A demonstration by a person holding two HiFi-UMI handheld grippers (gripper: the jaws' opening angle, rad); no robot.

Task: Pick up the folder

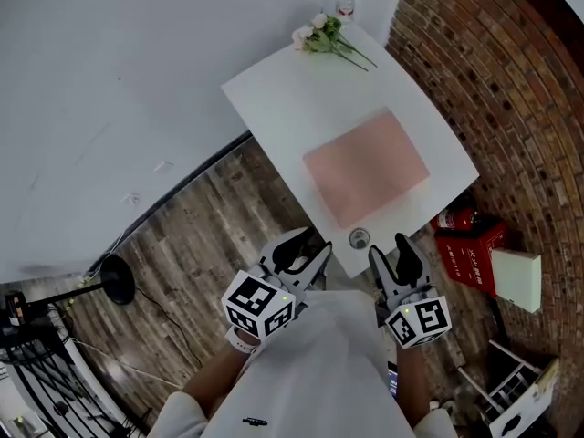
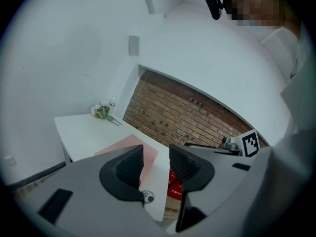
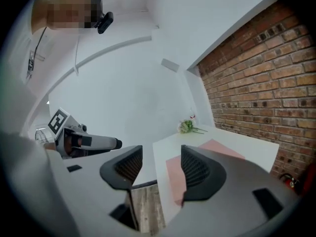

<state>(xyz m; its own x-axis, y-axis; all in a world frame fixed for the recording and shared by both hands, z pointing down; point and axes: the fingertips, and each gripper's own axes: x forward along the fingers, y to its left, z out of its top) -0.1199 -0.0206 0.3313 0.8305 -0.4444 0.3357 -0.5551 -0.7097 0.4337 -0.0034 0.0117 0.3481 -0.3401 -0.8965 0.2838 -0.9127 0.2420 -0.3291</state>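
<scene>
Folder (image 1: 366, 168): pink, lying flat on the table, centre right of the head view; we see it well apart from both grippers.
Table (image 1: 292, 99): white, set against the brick wall (image 1: 493, 80) at the right of the frame.
Left gripper (image 1: 306, 247): lower centre, just short of the table's near edge; we find its jaws apart with nothing between the pads.
Right gripper (image 1: 392, 255): lower centre, right of the left gripper; we find its jaws apart and empty too.
Flowers (image 1: 324, 36): a small bunch at the table's far corner, top centre.
Round fitting (image 1: 359, 238): a small metal disc at the table's near edge, between the two grippers in the frame.
Red box (image 1: 470, 254): on the floor, right of the table.
</scene>
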